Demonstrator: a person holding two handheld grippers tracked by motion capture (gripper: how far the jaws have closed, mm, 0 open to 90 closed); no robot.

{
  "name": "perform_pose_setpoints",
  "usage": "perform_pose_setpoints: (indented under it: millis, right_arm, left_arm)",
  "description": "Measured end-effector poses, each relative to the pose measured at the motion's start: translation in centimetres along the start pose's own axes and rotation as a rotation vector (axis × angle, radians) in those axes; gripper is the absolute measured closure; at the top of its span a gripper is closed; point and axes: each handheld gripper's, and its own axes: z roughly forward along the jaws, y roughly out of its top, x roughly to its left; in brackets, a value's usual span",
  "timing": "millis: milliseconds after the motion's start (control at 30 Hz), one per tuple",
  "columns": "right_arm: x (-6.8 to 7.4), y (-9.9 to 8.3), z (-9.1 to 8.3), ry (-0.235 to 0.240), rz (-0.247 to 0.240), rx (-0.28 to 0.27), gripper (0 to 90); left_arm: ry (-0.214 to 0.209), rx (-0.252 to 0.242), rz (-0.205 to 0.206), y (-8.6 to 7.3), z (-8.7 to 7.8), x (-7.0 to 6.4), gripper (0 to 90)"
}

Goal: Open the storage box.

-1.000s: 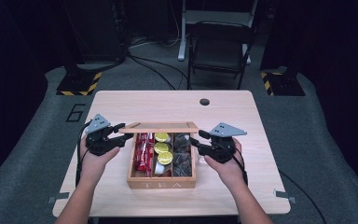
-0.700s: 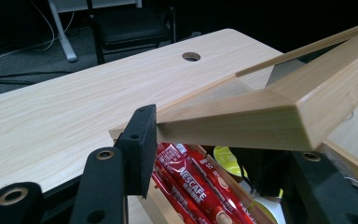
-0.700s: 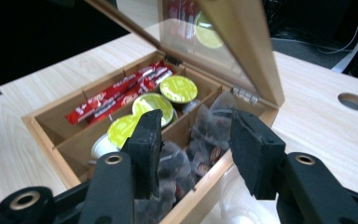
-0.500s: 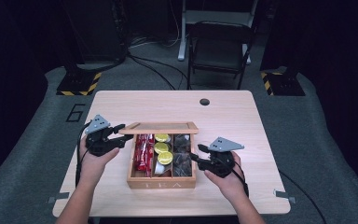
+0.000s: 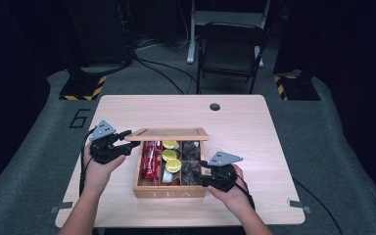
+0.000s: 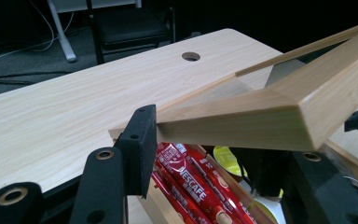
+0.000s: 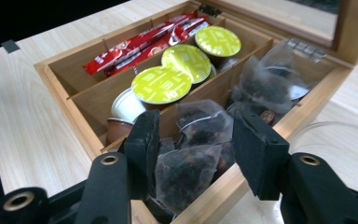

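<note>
Wooden tea box (image 5: 169,192) sits near the front edge of the table (image 5: 254,132), about midway between its left and right edges, lid (image 5: 169,134) raised on hinges along the box's back wall. Left gripper (image 5: 125,145) clamps the lid's left front corner; in the left gripper view one jaw sits against the wooden frame (image 6: 242,114) and the frame lies between the two, so the lid is propped open by that hold. Three compartments: red stick sachets (image 7: 140,44) on the left, yellow-green-topped capsules (image 7: 162,85) in the middle, clear pyramid tea bags (image 7: 186,172) of dark leaf on the right. Right gripper (image 7: 193,151) is over the right compartment at the box's front corner, jaws standing moderately apart with one bag between them; whether either pad touches the film I cannot tell. Judged handling: bag very light, soft, crinkly film, likely slippery and easily crushed; neighbouring bags could drag along. Best hold looks like a pinch across the upper peak or seam, gentle closure, lifted straight up clear of the divider. Lid is stiff, light; it would likely drop if released.
</note>
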Motion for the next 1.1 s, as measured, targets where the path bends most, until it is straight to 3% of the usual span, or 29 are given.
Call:
perform_pose_setpoints:
  millis: [300,700,800,1100]
  right_arm:
    - [0.3,-0.7,1.3,0.035,-0.005,0.039,47.2]
    - [0.7,-1.0,2.5,0.019,-0.008,0.088,40.1]
    - [0.7,-1.1,2.6,0.039,-0.009,0.098,43.3]
    - [0.8,-1.0,3.1,0.025,-0.047,0.143,59.4]
  left_arm:
    - [0.000,0.000,0.000,0.0,0.0,0.0,50.4]
    - [0.001,0.000,0.001,0.0,0.0,0.0,50.4]
    - [0.002,0.000,0.000,0.0,0.0,0.0,50.4]
    - [0.004,-0.002,-0.001,0.0,0.0,0.0,50.5]
